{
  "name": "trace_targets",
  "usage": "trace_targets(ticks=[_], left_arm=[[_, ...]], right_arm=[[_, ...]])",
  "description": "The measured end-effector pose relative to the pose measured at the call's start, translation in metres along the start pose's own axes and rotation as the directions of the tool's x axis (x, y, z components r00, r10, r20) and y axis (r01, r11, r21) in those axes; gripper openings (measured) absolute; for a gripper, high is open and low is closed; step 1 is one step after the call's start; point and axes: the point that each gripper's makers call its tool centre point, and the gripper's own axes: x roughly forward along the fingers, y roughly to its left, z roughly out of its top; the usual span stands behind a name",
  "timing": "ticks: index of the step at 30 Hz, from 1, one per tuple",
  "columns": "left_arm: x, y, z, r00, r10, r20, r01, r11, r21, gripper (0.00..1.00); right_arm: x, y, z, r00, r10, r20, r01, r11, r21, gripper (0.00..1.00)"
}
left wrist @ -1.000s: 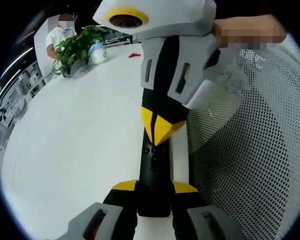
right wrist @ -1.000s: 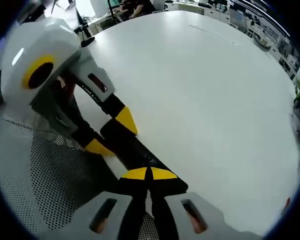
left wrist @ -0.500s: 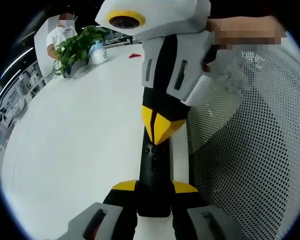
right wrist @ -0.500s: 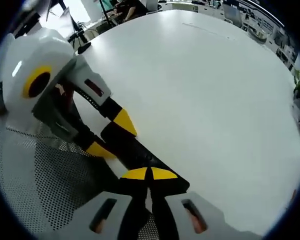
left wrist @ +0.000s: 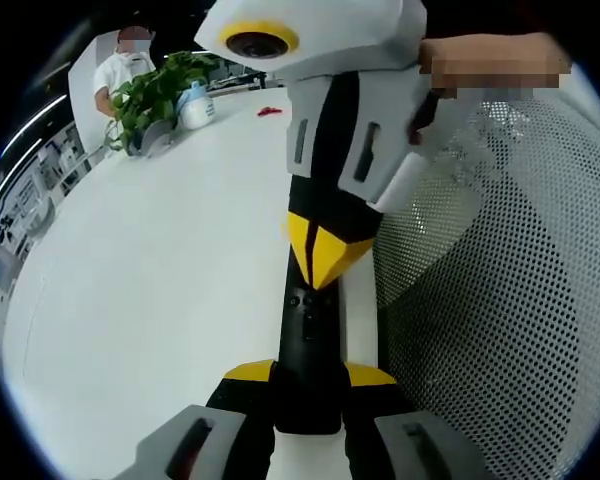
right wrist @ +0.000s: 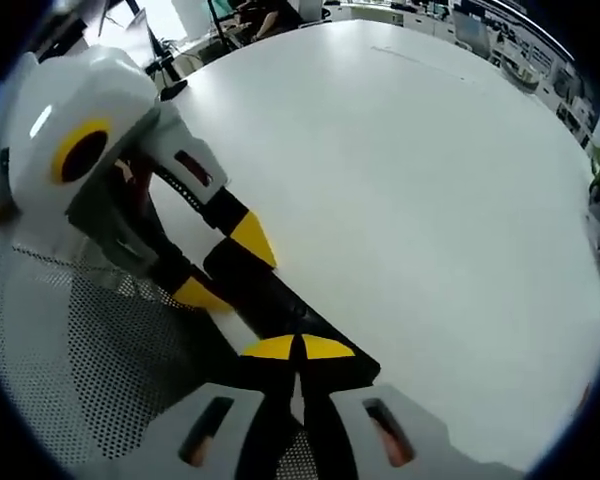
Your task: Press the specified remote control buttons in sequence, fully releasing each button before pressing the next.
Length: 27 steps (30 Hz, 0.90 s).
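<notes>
The left tongs [left wrist: 305, 385] grip the near end of the black remote [left wrist: 307, 340], jaws closed on its sides. The remote lies on the white surface [left wrist: 160, 290], running straight ahead of them. The right tongs [left wrist: 323, 262] have their yellow tips pressed together, holding nothing, touching the remote's top near its far end. A perforated mesh [left wrist: 500, 300] lies beside them.

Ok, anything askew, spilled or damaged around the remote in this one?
Nothing stands out. The slim black remote control is held flat between the left gripper jaws, near the edge of the white round table, while the right gripper has its closed yellow tips on the remote's button end. No spill or damage shows.
</notes>
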Motion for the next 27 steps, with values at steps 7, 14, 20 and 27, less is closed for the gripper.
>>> trace_targets(ticks=[7, 14, 20, 27], left_arm=[[0.0, 0.0, 0.0, 1.0, 0.0, 0.003, 0.0, 1.0, 0.001, 0.25], [0.0, 0.0, 0.0, 1.0, 0.001, 0.009, -0.001, 1.0, -0.009, 0.24], [0.0, 0.0, 0.0, 1.0, 0.002, 0.008, -0.002, 1.0, -0.004, 0.24], [0.0, 0.0, 0.0, 1.0, 0.002, 0.01, -0.002, 1.0, -0.004, 0.25]], right_arm=[[-0.001, 0.0, 0.0, 1.0, 0.03, 0.004, -0.03, 0.998, 0.054, 0.0], [-0.002, 0.001, -0.002, 0.999, 0.034, -0.006, -0.034, 0.999, 0.042, 0.0], [-0.004, 0.0, -0.006, 0.999, 0.021, -0.024, -0.02, 1.0, 0.012, 0.0], [-0.005, 0.0, -0.011, 0.999, 0.015, -0.045, -0.015, 1.0, -0.01, 0.0]])
